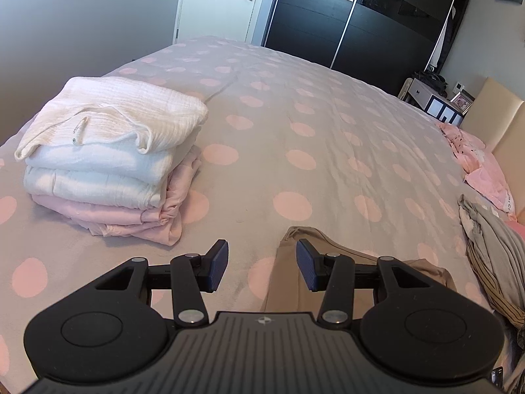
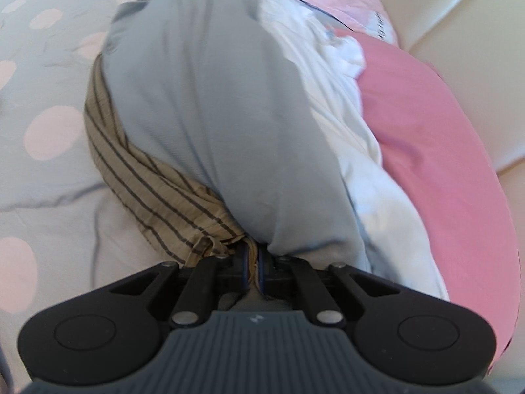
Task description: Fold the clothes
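Observation:
In the left wrist view a stack of folded clothes (image 1: pixel 108 154), white on top and pale pink below, sits on the bed at the left. My left gripper (image 1: pixel 262 267) is open and empty above the bed, with a tan garment (image 1: pixel 331 239) lying under its right finger. In the right wrist view my right gripper (image 2: pixel 252 267) is shut on a tan striped garment (image 2: pixel 154 193) at its bunched edge. A grey garment (image 2: pixel 213 105) drapes over it and hides much of it. The same pile shows at the right edge of the left wrist view (image 1: pixel 492 252).
The bed cover (image 1: pixel 328 124) is grey with pink dots. White cloth (image 2: pixel 347 144) and pink cloth (image 2: pixel 433 151) lie beside the grey garment. A cream headboard (image 2: pixel 459 26) stands behind. A dark wardrobe (image 1: pixel 361 23) and a nightstand (image 1: pixel 433 101) stand beyond the bed.

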Motion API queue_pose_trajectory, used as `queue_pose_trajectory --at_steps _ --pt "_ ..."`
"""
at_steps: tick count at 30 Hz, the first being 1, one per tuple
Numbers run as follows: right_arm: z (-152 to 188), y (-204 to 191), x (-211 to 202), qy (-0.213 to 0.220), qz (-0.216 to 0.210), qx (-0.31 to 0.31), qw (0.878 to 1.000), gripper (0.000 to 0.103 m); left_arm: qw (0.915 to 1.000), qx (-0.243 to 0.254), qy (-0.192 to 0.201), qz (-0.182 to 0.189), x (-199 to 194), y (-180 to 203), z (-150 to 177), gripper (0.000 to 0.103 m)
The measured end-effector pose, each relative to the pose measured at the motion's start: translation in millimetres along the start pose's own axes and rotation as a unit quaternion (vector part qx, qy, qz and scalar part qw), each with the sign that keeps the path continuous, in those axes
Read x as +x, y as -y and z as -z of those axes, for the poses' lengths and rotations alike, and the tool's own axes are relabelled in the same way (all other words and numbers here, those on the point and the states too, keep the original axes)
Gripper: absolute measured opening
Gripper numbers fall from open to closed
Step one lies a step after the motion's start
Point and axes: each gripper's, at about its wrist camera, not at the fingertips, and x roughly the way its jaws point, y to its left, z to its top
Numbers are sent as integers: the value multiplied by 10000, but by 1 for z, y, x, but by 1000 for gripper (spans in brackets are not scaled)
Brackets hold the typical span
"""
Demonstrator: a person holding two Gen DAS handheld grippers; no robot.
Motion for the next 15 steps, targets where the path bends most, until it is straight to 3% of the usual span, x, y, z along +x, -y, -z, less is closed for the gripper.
queue_pose_trajectory --at_steps 4,8,9,10,11,15 --pt "13 -1 -7 -104 -317 -84 9994 5 10000 28 -47 39 0 1 2 44" --pt "38 -12 -21 -356 -1093 -475 9922 7 9999 56 -94 77 0 1 3 44" --pt "45 -13 -24 -428 -1252 -569 9896 17 9999 98 -110 86 1 3 4 44" --pt "54 -13 -24 -528 -1252 -640 9887 33 9998 139 -131 93 1 4 5 44" --pt "64 -12 -25 -633 -1223 -708 9879 39 9997 182 -152 102 2 5 6 44" --pt "104 9 -24 -809 -791 -687 9912 40 9992 302 -205 153 2 11 10 44"
